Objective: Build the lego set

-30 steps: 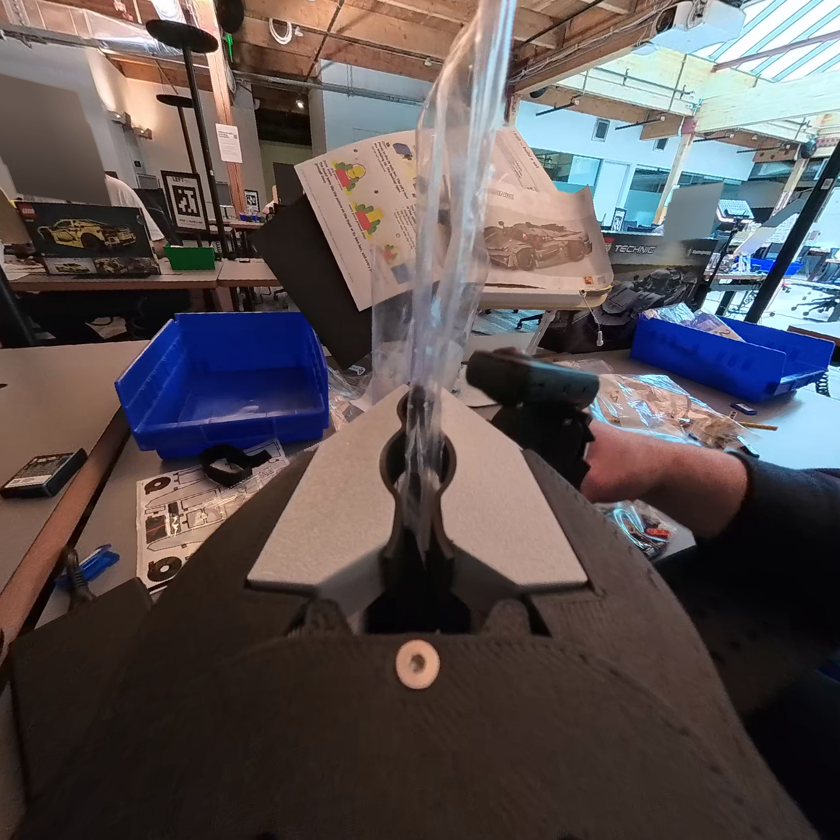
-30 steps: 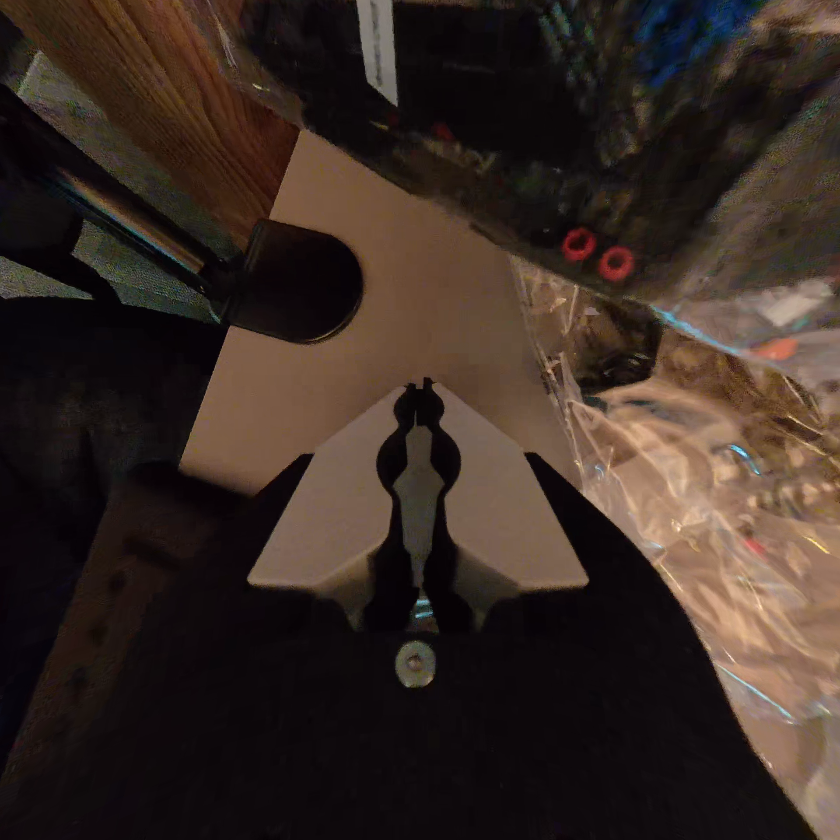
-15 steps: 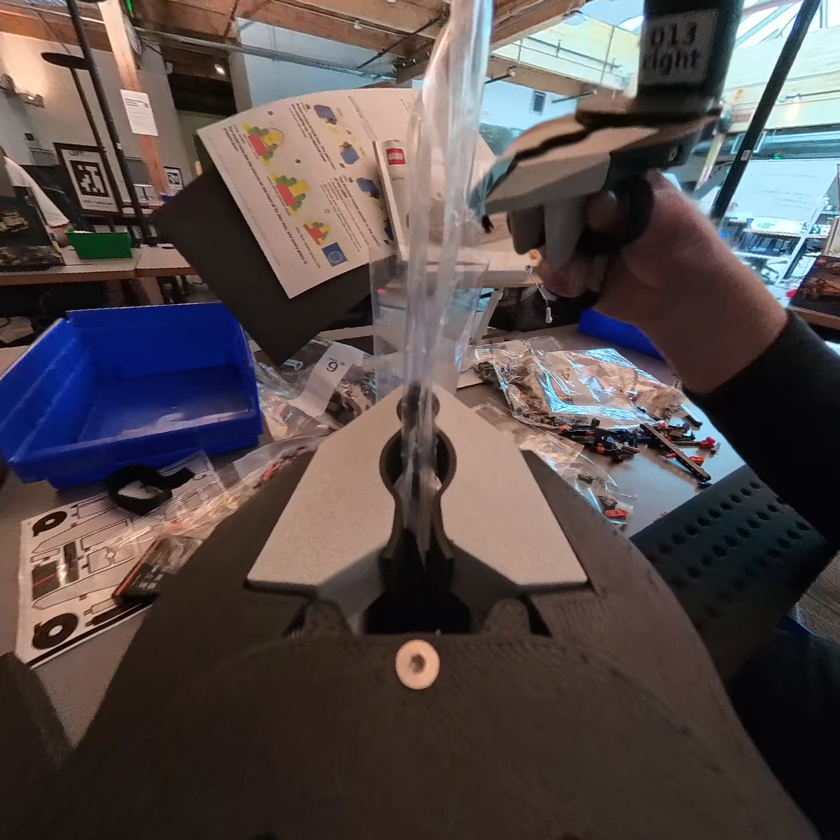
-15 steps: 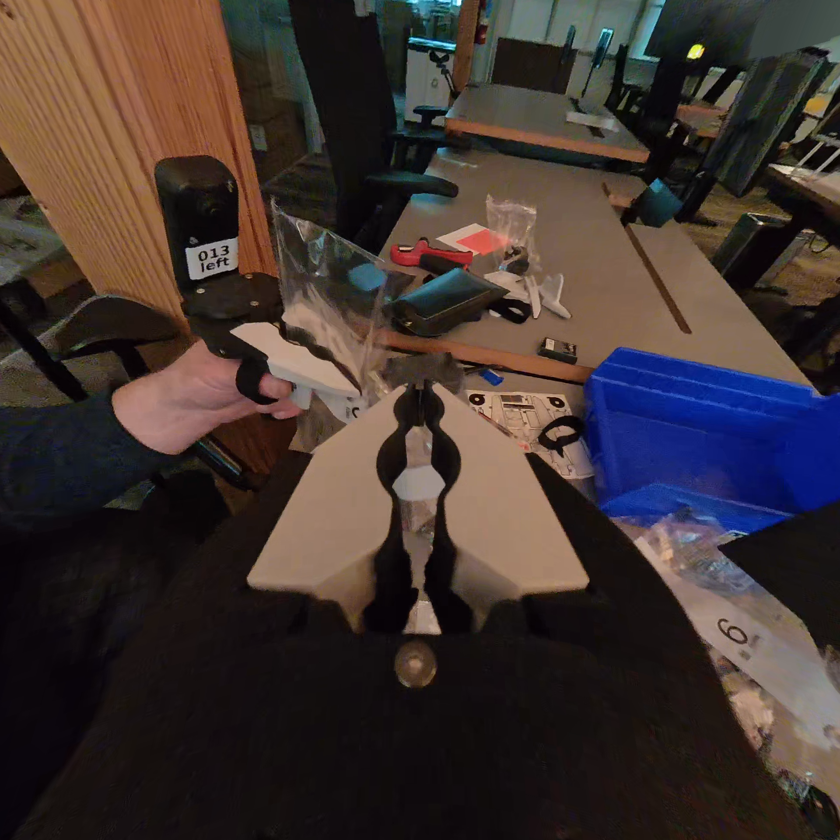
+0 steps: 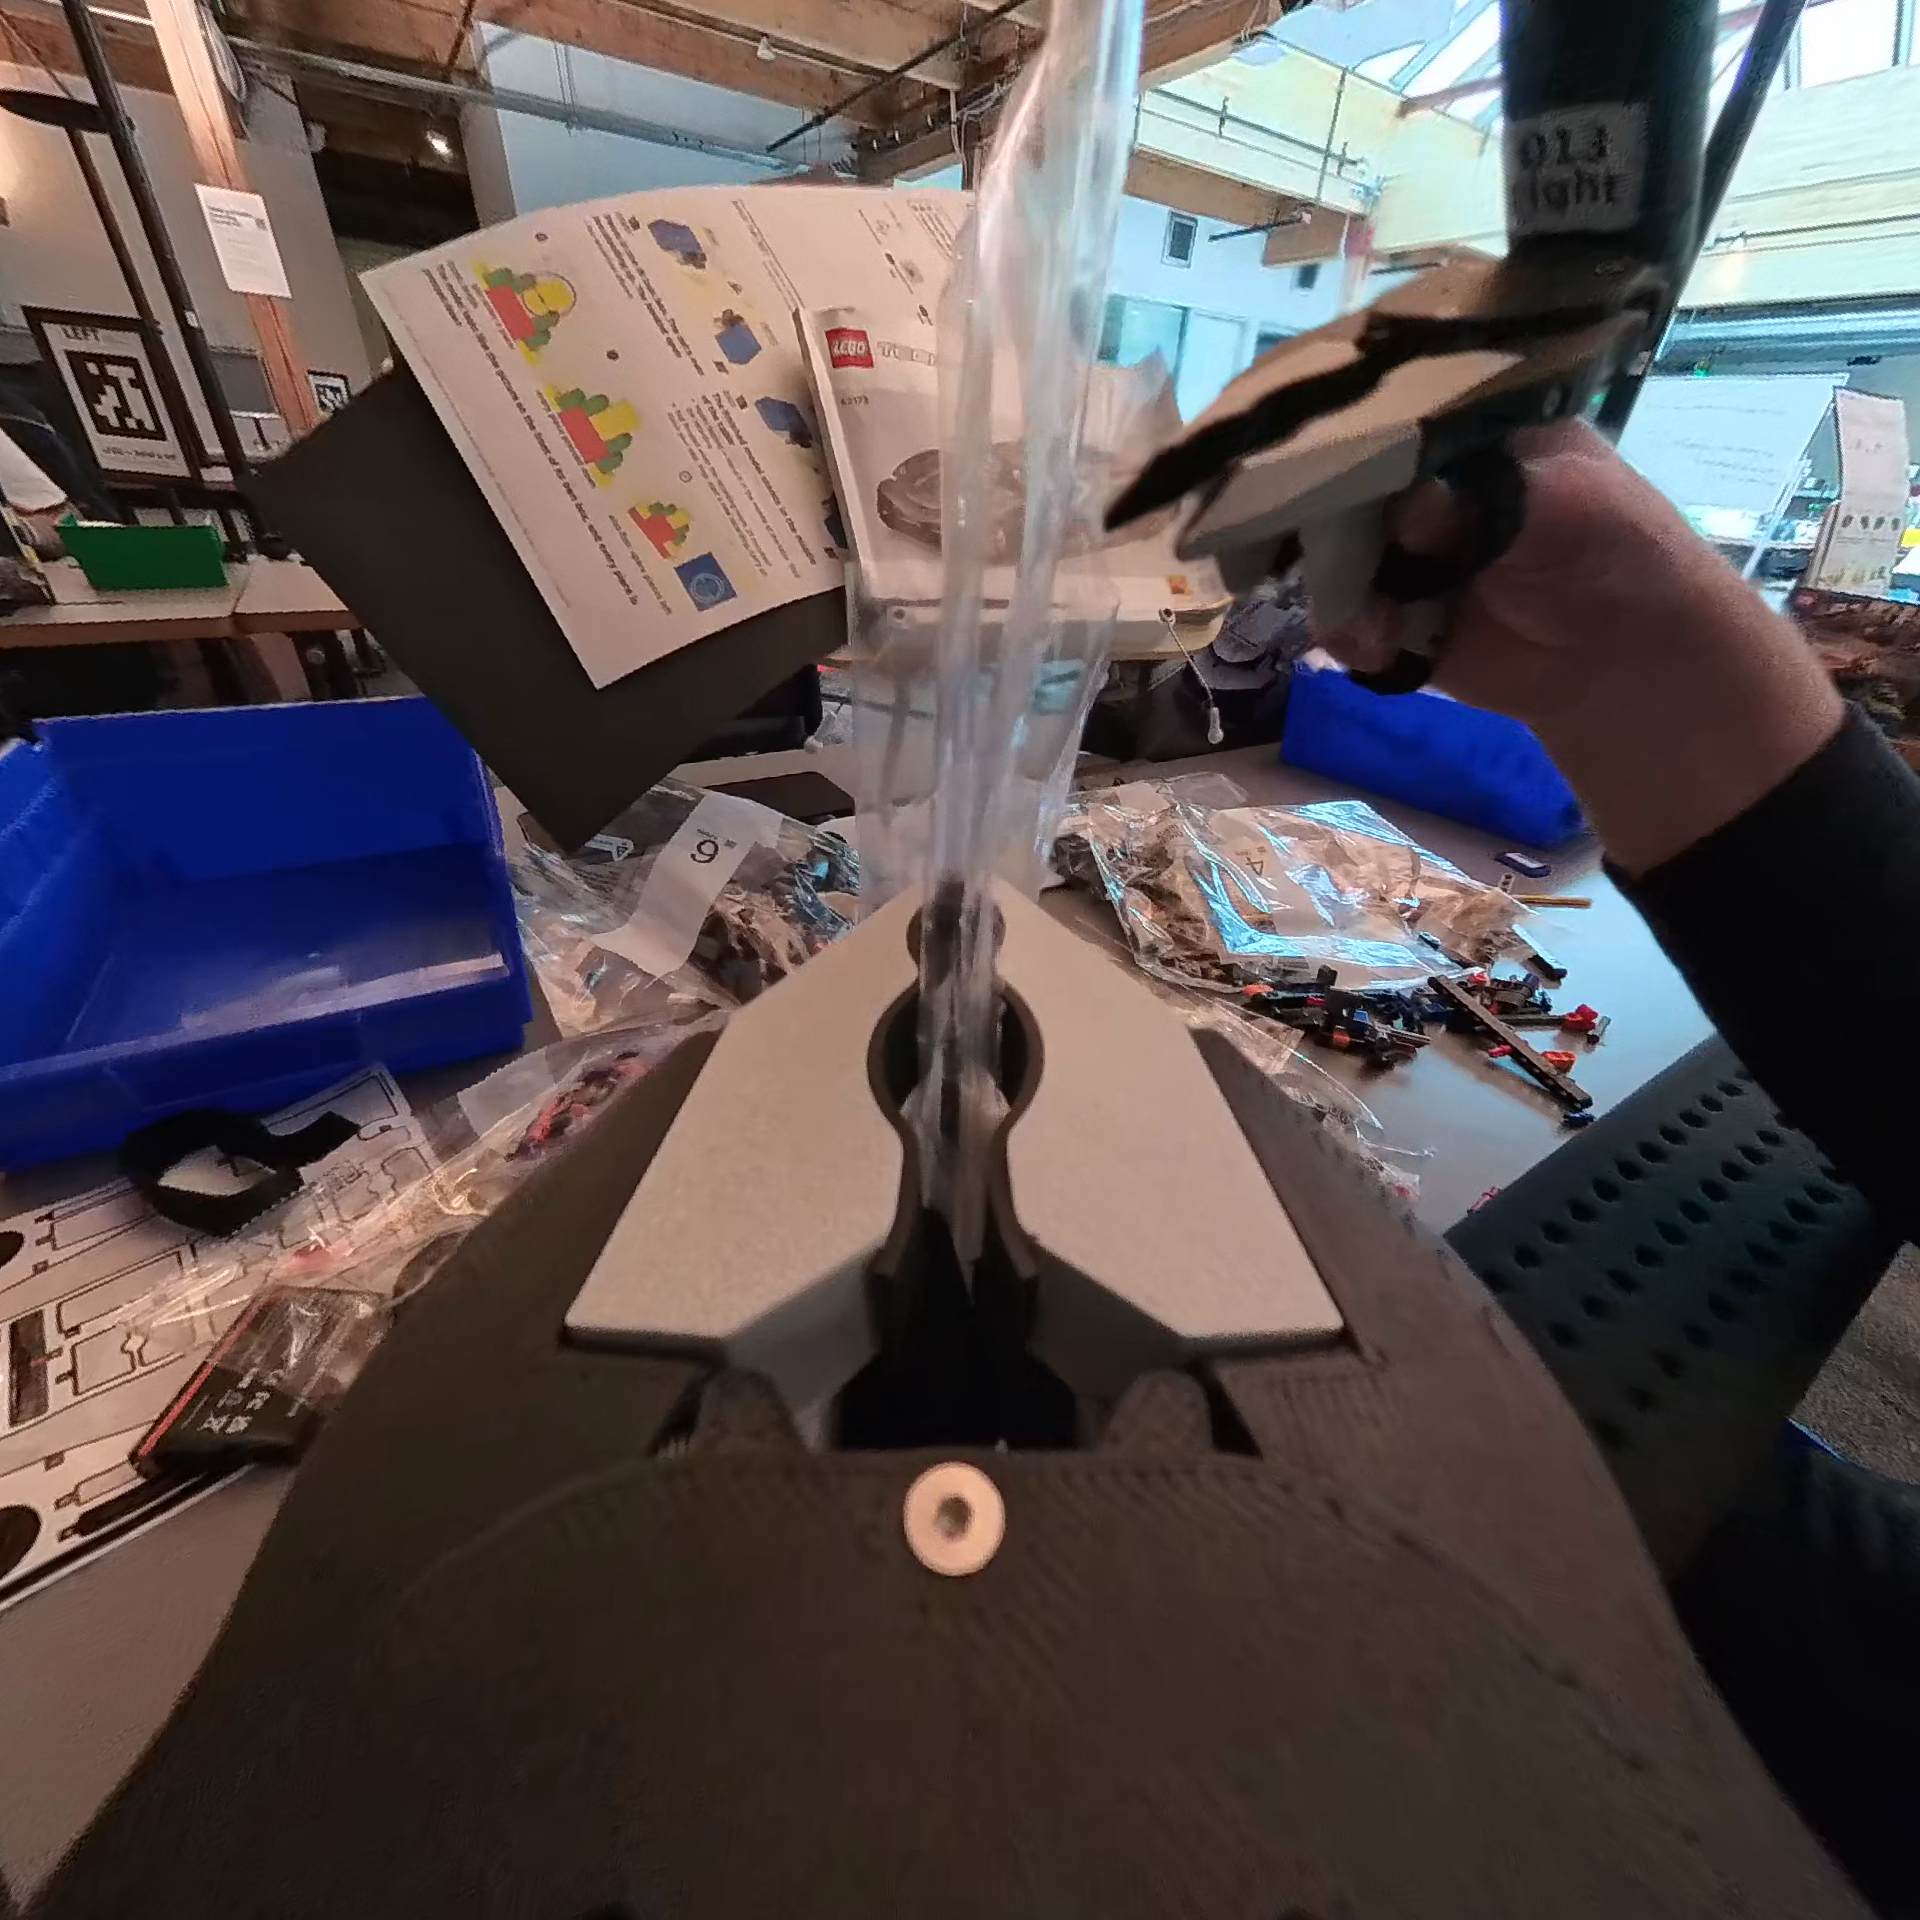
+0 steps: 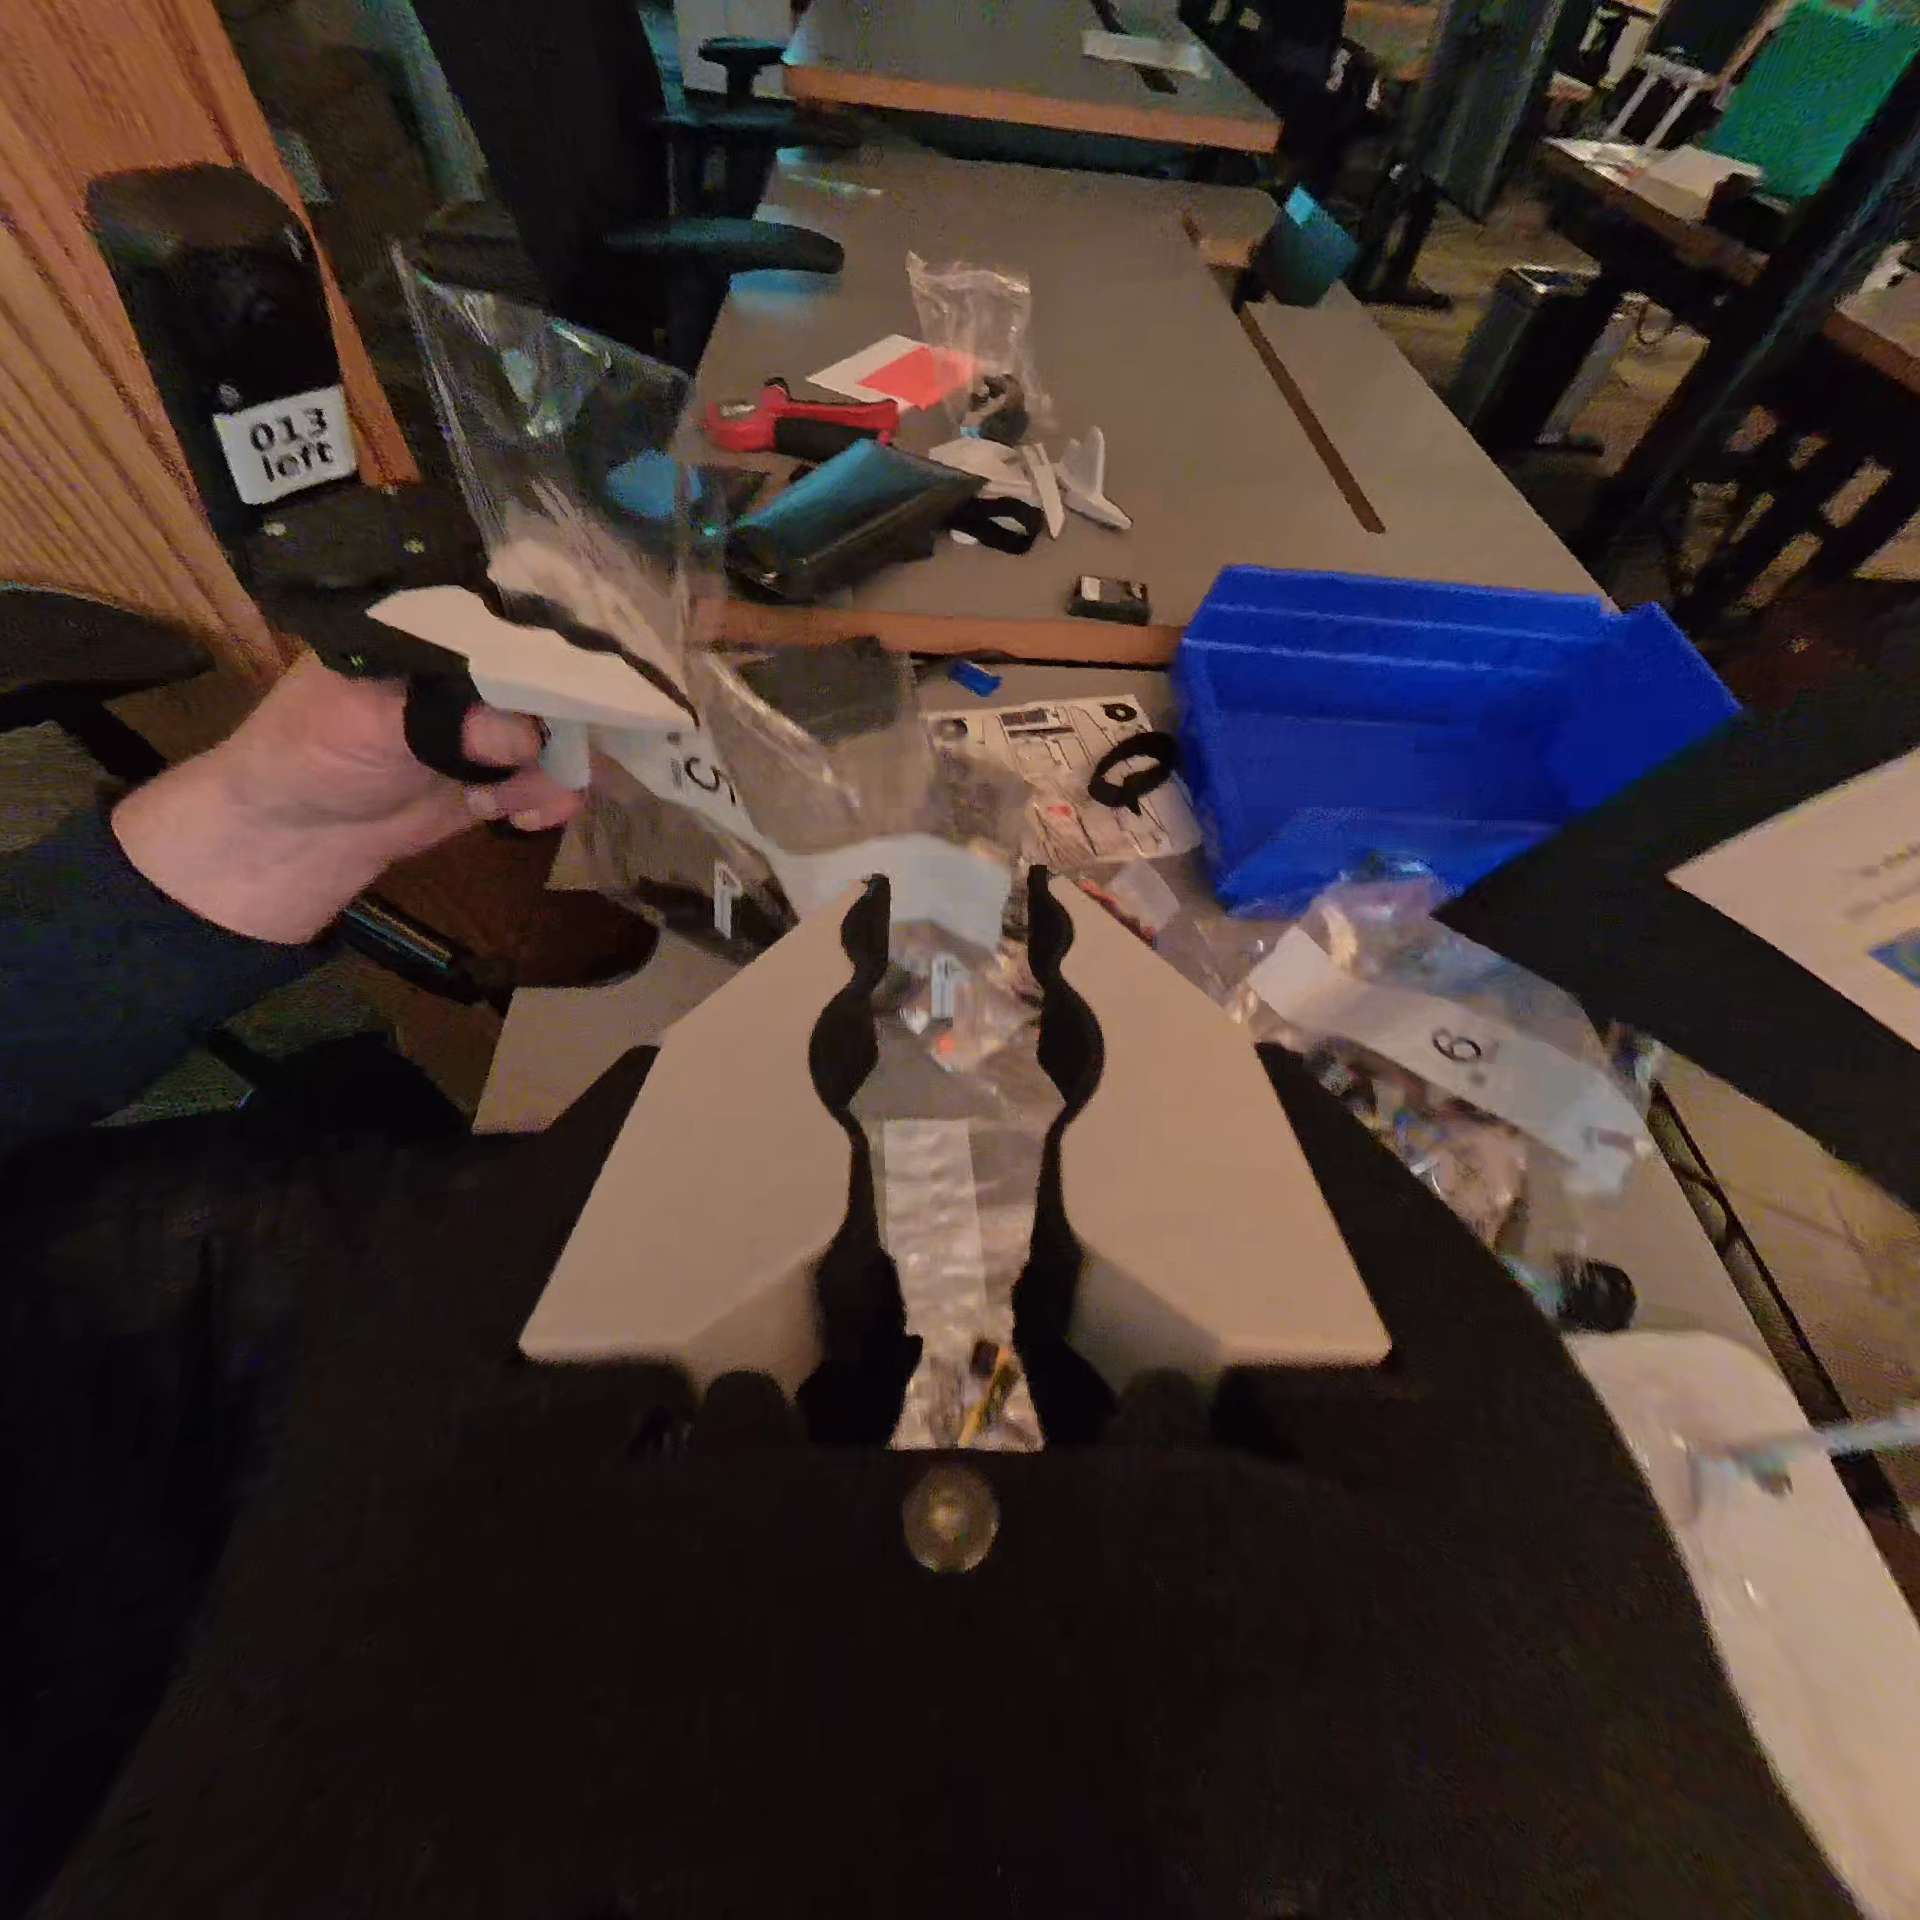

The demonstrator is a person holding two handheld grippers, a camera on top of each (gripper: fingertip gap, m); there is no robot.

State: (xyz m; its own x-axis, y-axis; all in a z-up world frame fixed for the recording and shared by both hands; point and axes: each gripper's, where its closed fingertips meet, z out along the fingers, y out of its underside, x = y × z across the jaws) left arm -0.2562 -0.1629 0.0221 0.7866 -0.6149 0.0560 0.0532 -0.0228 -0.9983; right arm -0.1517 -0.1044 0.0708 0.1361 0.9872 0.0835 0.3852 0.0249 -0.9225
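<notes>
Grey table [image 6: 1091, 312] space is crowded near its front edge by part bags [image 5: 1278, 894] and a blue bin [image 5: 249, 894]. An empty clear bag [image 5: 997, 582] is pinched upright, long axis vertical, by the left gripper [image 5: 956, 914]. The right gripper [image 6: 951, 894] is held spread, grasping nothing.

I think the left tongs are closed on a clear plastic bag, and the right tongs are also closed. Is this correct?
Not quite. The left tongs are closed on the clear plastic bag, but the right tongs are open and empty, as the right wrist view shows.
</notes>
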